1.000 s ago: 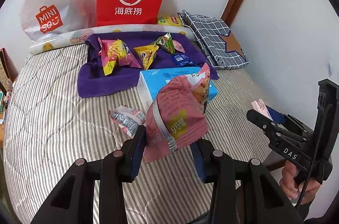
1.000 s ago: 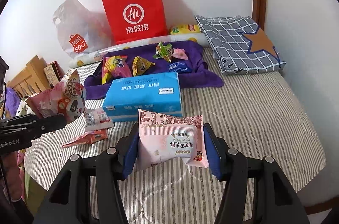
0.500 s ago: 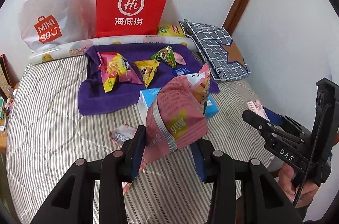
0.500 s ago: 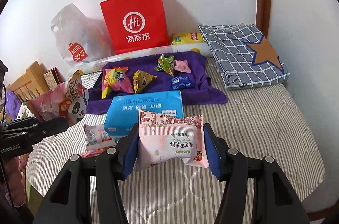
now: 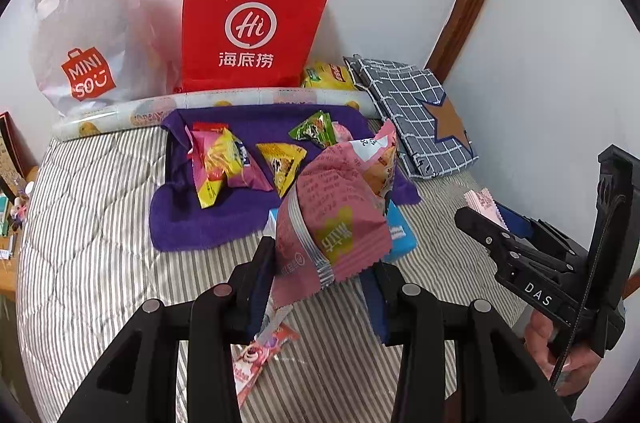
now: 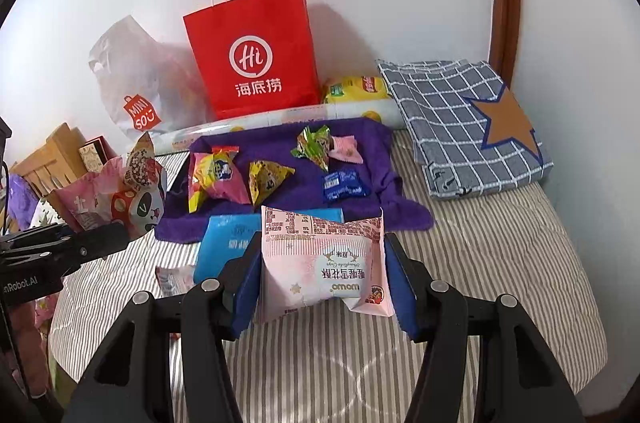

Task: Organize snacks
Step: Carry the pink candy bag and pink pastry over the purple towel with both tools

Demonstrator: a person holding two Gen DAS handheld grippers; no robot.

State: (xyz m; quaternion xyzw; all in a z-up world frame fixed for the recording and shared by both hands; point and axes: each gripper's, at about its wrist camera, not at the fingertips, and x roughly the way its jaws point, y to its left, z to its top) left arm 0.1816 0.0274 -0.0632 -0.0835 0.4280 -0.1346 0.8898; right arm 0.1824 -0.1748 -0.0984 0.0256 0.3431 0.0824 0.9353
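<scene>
While both units are held above the striped bed (image 6: 500, 243), each is loaded. Left claw (image 5: 320, 287): clenched on a dark-pink snack packet (image 5: 332, 219), which stands up between the blue pads, its crimped edge hanging toward the camera. Right claw (image 6: 322, 283): clenched on a pale-pink snack packet (image 6: 324, 263), held upside down, printing inverted, gripped at both side edges.

Purple towel (image 6: 280, 191): spread across the far half of the bed, near the wall. On it lie a yellow-and-pink packet (image 6: 214, 179), a yellow triangular packet (image 6: 266, 181), a green foil packet (image 6: 314, 143), a small pink sachet (image 6: 346, 151) touching the green one, and a small blue sachet (image 6: 344, 185) toward the towel's right edge.

Blue tissue pack (image 6: 228, 247): on the bed at the towel's near edge, partly hidden behind the right-held packet. A small white-pink wrapper (image 6: 174, 277) lies just beside its left end. In the left wrist view, a pink strawberry-print wrapper (image 5: 260, 355) lies on the bed beneath the left claw.

Against the wall stand a red paper bag (image 6: 256, 55) and a white Miniso bag (image 6: 140, 95); a yellow packet (image 6: 354, 89) sits beside the red bag. A patterned roll (image 5: 200, 107) lies along the towel's far edge. A folded checked cloth (image 6: 468, 127) occupies the bed's far right corner.
</scene>
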